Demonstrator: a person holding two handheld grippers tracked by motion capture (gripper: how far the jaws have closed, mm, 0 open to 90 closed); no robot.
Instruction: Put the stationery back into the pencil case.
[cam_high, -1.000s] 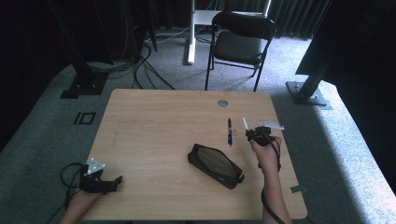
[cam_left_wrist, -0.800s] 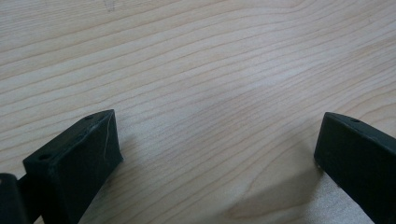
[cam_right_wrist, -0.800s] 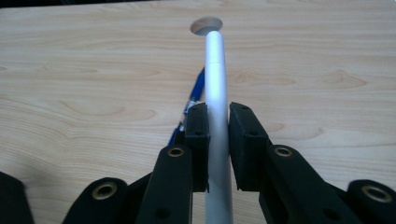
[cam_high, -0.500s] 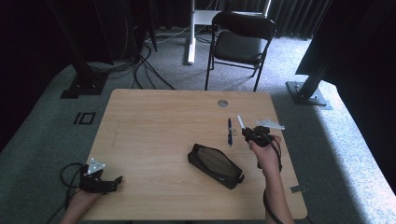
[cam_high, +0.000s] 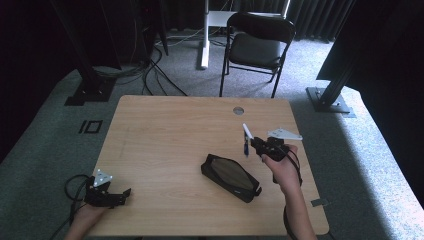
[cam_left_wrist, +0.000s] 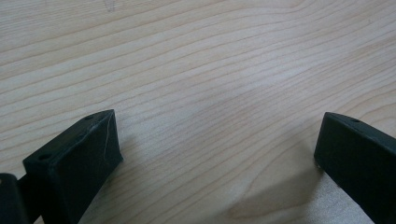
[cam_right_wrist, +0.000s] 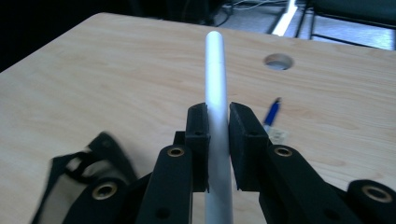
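Observation:
My right gripper (cam_high: 256, 142) (cam_right_wrist: 217, 140) is shut on a white pen (cam_right_wrist: 215, 84) (cam_high: 247, 131), lifted above the wooden table (cam_high: 165, 140) and pointing away from me. A blue pen (cam_high: 246, 148) (cam_right_wrist: 271, 113) lies on the table just beyond the jaws. A black pencil case (cam_high: 230, 177) (cam_right_wrist: 74, 182) lies open to the left of that hand. At the near left corner my left gripper (cam_high: 122, 196) (cam_left_wrist: 217, 154) rests low over bare wood, open with nothing between its jaws.
A round cable hole (cam_high: 238, 110) (cam_right_wrist: 279, 61) sits near the table's far edge. A black folding chair (cam_high: 260, 42) stands behind the table, with cables (cam_high: 150, 70) and stand bases on the carpet.
The right gripper has risen and shifted left with the white pen, now above the blue pen. The left gripper has stayed put.

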